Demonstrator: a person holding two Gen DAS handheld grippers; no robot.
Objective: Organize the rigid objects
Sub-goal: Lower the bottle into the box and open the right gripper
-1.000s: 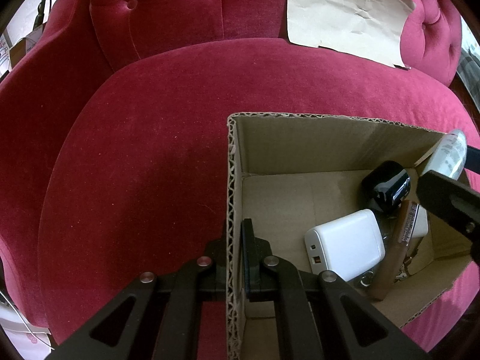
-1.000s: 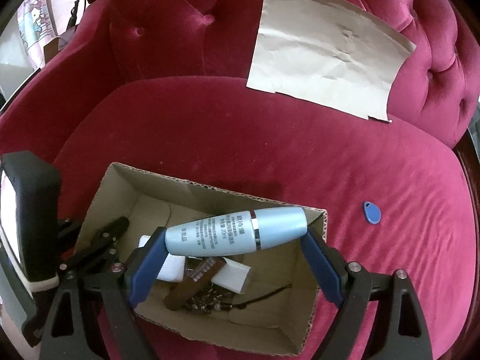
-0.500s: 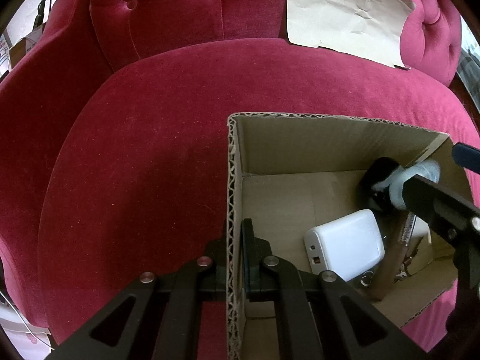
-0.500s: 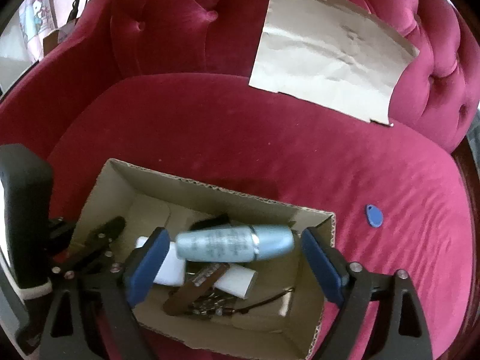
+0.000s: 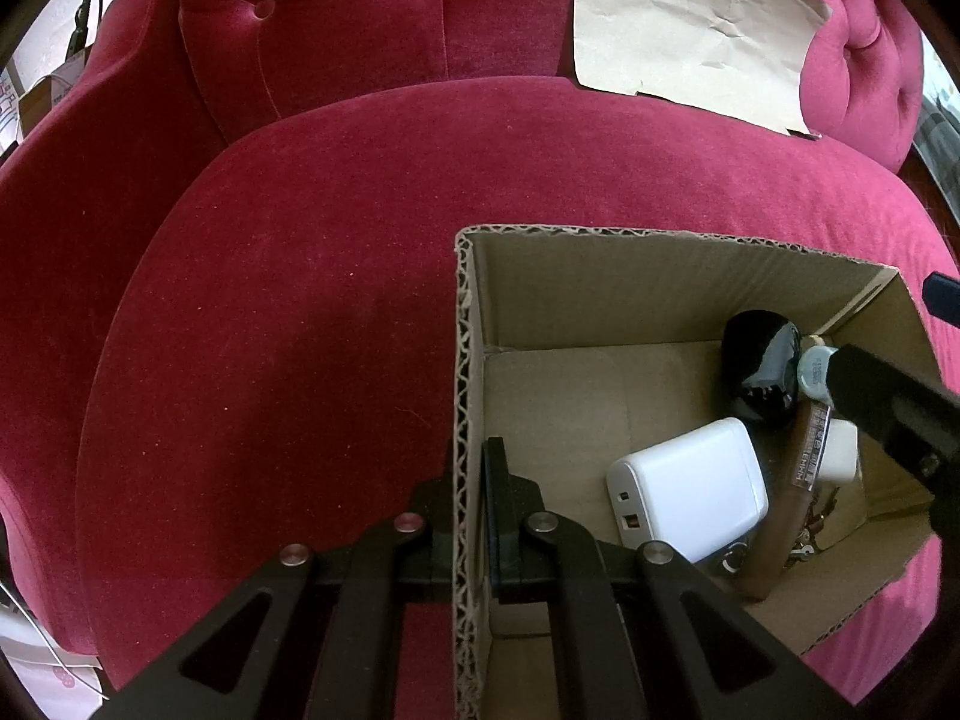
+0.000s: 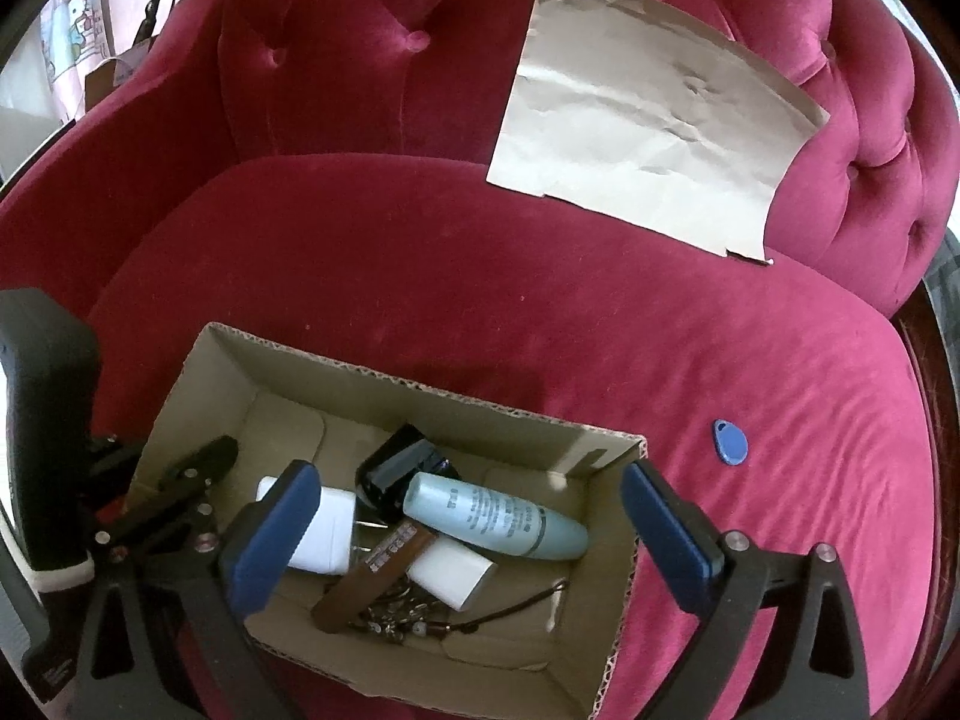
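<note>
The pale blue bottle (image 6: 495, 515) is lying on its side inside the cardboard box (image 6: 420, 397), resting across the white block (image 6: 451, 571) and touching the glossy black case (image 6: 396, 471) at its flat end. Your right tool (image 6: 465, 531) hangs over the box with its blue pads (image 6: 273, 531) spread wide apart, nothing between them, the bottle lying loose below. Beside the bottle you've got the big white charger (image 5: 690, 489) toward the left of the box, a brown stick-shaped item (image 6: 375, 576) slanting across the middle, and a tangle of keys and cord (image 6: 414, 621) on the box floor near the front wall. Your left tool (image 5: 465, 495) is clamped together on the box's near side wall, one finger outside, one inside, corrugated edge pinched between them. The box sits on the red velvet sofa (image 6: 480, 300) seat. Out on the cushion to the right, well apart from the box, lies a small blue key fob (image 6: 730, 443). A creased sheet of brown paper (image 6: 648, 144) leans against the tufted backrest.
</note>
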